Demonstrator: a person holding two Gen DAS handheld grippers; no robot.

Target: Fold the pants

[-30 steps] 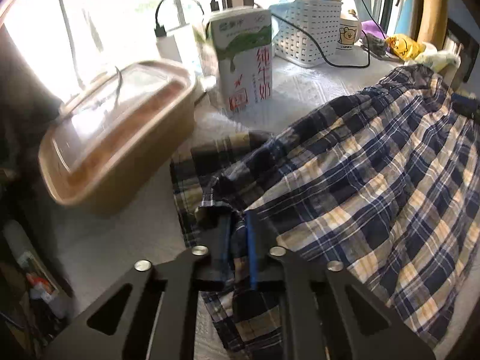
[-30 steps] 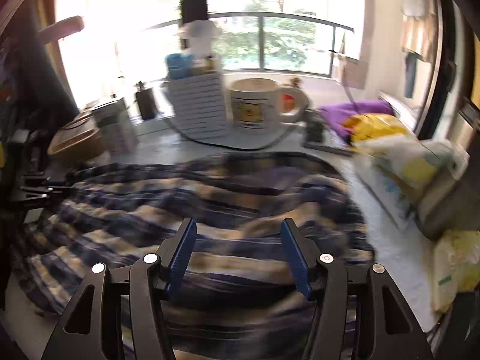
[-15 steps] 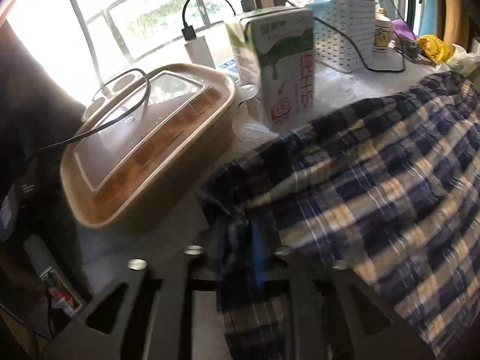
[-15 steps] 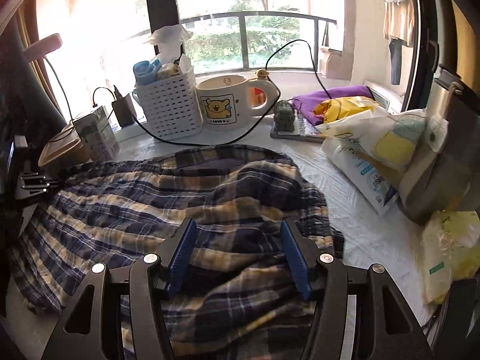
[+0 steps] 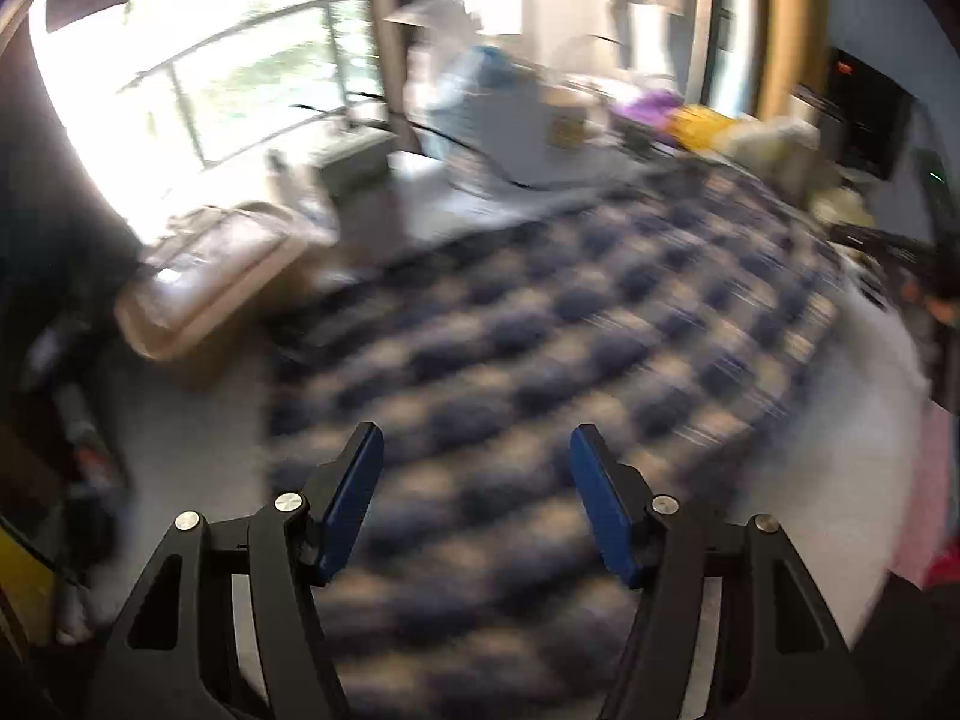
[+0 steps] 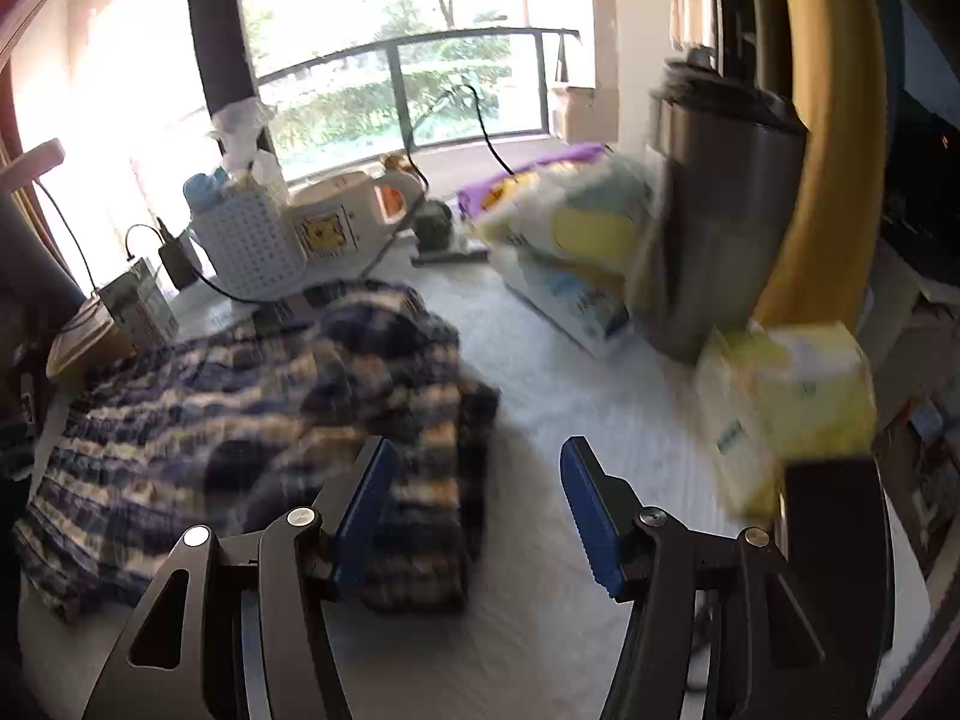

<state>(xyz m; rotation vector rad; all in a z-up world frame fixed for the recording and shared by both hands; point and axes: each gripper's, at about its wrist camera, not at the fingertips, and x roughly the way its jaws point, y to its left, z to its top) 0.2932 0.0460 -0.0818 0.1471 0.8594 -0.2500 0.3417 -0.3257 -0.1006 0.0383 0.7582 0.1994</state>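
Plaid pants [image 6: 240, 414] — navy and cream check — lie bunched on the white tabletop [image 6: 570, 396], doubled over themselves at least once, w/ a ragged right edge and a loose lower-left corner. Judgement: task partway; cloth is gathered but not squared, so at least one more fold plus smoothing appears outstanding.

Left hand-held gripper [image 5: 477, 489]: jaws have just been opening, now stand apart above the cloth, nothing pinched between the blue pads. Left view heavily blurred, so contact w/ fabric cannot be confirmed. Right hand-held gripper [image 6: 477, 504]: jaws apart, empty, over the pants' right edge and bare tabletop.

Surroundings — crowded. Left side: lidded brown container [image 5: 204, 282] and milk carton [image 6: 135, 300] close to the cloth. Behind: white basket [image 6: 252, 246], mug [image 6: 336, 222], black cable [image 6: 384, 252] ending near the far hem. Right: dark tall canister [image 6: 720, 210], yellow packs [image 6: 786, 390]. Little free room for spreading.
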